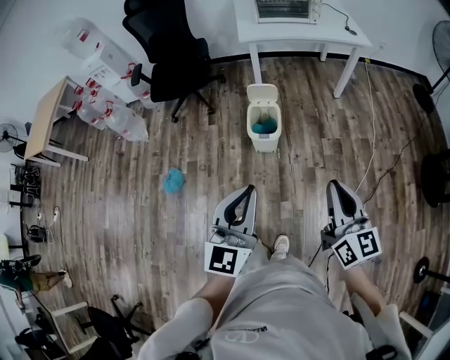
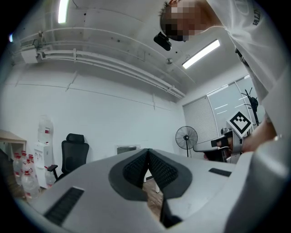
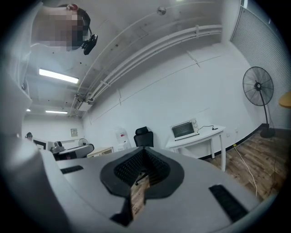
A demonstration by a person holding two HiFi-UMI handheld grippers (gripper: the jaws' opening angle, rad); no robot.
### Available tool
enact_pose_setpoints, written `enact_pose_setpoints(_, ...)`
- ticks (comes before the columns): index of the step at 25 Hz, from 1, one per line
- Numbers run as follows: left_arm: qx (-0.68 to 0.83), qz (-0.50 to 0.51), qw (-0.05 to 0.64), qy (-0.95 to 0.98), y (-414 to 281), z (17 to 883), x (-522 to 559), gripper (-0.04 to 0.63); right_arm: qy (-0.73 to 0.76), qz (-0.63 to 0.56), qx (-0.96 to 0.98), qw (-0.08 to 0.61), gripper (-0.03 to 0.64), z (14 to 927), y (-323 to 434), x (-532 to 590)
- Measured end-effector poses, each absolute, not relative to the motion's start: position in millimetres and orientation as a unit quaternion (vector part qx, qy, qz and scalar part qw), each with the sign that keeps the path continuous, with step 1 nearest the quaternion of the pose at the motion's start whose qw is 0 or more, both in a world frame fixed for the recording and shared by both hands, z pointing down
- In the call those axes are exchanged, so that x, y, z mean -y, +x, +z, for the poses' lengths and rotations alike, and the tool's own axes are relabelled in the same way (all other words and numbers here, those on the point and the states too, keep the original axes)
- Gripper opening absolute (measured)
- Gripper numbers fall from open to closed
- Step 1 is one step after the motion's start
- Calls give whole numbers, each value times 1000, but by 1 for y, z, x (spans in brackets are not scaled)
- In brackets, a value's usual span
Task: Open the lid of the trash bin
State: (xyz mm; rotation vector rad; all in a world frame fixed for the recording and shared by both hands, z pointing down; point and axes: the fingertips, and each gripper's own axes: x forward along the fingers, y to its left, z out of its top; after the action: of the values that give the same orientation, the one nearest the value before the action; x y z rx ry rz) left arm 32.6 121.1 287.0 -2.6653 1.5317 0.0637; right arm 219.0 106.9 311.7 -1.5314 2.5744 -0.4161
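A cream trash bin stands on the wood floor ahead of me, its lid tipped up at the back and something blue showing inside. My left gripper is held low in front of my body, well short of the bin, shut and empty. My right gripper hangs further right, also shut on nothing. In the left gripper view the left gripper points out at the room, jaws pressed together. The right gripper in its own view is closed too. Neither gripper view shows the bin.
A blue crumpled thing lies on the floor left of the bin. A black office chair and a white table with an oven stand behind it. Water bottles and a small wooden table are at left; cables run at right.
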Motion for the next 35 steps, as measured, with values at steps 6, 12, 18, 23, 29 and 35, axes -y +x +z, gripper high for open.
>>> enact_pose_setpoints(6, -510, 6, 38, -859, 46, 293, -152, -3, -498, -149, -852, 59, 17, 330, 240, -134)
enact_pose_setpoints(12, -518, 6, 43, -854, 40, 289, -168, -3, -494, -155, -854, 52, 17, 337, 239, -150)
enact_pose_setpoints(18, -509, 13, 42, -860, 27, 288, -173, -2, -504, -154, -848, 50, 17, 336, 227, -159)
enact_pose_setpoints(23, -499, 25, 38, -865, 2, 279, -169, -3, -519, -148, -841, 44, 17, 327, 210, -165)
enact_pose_setpoints(29, -500, 33, 44, -864, -33, 278, -176, -3, -538, -138, -831, 39, 17, 324, 202, -182)
enact_pose_setpoints(35, -507, 45, 51, -859, -56, 266, -178, -3, -545, -140, -826, 31, 17, 317, 191, -186)
